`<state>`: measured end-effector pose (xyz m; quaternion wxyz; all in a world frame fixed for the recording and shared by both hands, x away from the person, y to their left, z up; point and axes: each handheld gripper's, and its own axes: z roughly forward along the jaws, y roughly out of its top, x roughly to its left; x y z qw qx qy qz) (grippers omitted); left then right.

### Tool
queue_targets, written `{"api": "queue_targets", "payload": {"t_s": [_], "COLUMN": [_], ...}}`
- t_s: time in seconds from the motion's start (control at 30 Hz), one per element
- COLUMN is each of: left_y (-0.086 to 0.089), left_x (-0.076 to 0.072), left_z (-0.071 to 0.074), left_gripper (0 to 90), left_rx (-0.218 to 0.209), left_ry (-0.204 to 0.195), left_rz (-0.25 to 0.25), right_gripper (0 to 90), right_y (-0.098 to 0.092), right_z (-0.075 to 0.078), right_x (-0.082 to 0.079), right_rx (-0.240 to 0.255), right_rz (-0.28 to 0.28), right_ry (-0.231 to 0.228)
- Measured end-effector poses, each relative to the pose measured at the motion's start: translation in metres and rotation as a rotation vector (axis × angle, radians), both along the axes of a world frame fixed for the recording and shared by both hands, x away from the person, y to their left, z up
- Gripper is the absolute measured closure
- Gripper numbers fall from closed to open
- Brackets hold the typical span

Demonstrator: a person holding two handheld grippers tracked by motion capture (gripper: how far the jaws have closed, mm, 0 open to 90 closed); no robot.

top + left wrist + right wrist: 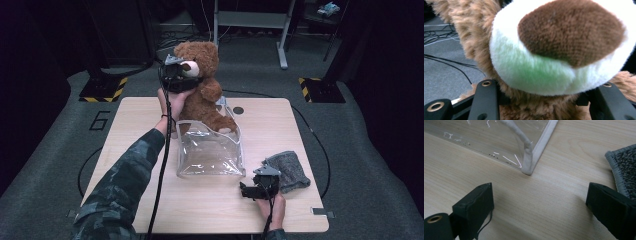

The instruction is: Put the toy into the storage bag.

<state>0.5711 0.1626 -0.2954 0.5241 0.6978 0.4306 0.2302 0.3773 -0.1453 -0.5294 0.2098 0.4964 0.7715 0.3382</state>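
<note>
The brown plush teddy bear (202,87) stands nearly upright over the far-left part of the pale wooden table (150,120); its long axis runs head to feet, close to vertical with a slight lean, head uppermost and beyond the table's far edge as the high view has it, feet down; its lower legs sit inside the mouth of the clear plastic pouch with white piping (210,150), which stands open-topped near the middle of the table; one paw sticks out toward the table's right side; its muzzle faces left, toward the tool that holds it.

The left gripper (176,79) is clamped on the bear at the neck, just under the head; in the left gripper view the white muzzle with its dark brown nose (571,30) looms right above the jaws, and brown fur is bunched between the two black jaws, each pressed into it at its own side; the hand behind it comes up from the near-left, its sleeve in a dark camouflage pattern (125,185).

The right gripper (248,191) rests low near the table's near-right corner, jaws well apart with bare wood between them; the pouch's near-right bottom corner (527,170) lies just ahead of them, not touching; a grey knitted cloth (290,170) lies just beside the gripper toward the right edge, its hemmed edge (616,160) close to the right-hand jaw.
</note>
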Motion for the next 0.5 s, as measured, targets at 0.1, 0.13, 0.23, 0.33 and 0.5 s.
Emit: {"api": "queue_targets", "payload": {"t_s": [0.1,0.13,0.23,0.33,0.5], "left_y": [-0.003,-0.004,-0.008,-0.010,-0.012], "left_x": [-0.002,-0.002,-0.004,-0.008,-0.012], "left_z": [-0.003,-0.004,-0.007,-0.010,-0.015], "left_gripper": [45.5,45.5,44.6,44.0,43.5], "left_rx": [0.013,0.016,0.022,0.028,0.039], "left_ry": [0.013,0.016,0.023,0.031,0.046], "left_rz": [-0.004,-0.005,-0.011,-0.017,-0.022], "right_gripper": [7.1,7.1,7.1,7.2,7.1], "right_y": [0.000,0.000,0.000,0.000,0.000], "right_z": [0.000,0.000,0.000,0.000,0.000], "right_x": [0.000,0.000,0.000,0.000,0.000], "right_rx": [-0.001,0.000,0.001,-0.002,-0.006], "right_rz": [-0.001,-0.001,-0.002,-0.003,-0.003], "right_ry": [0.000,-0.001,-0.002,0.000,0.000]}}
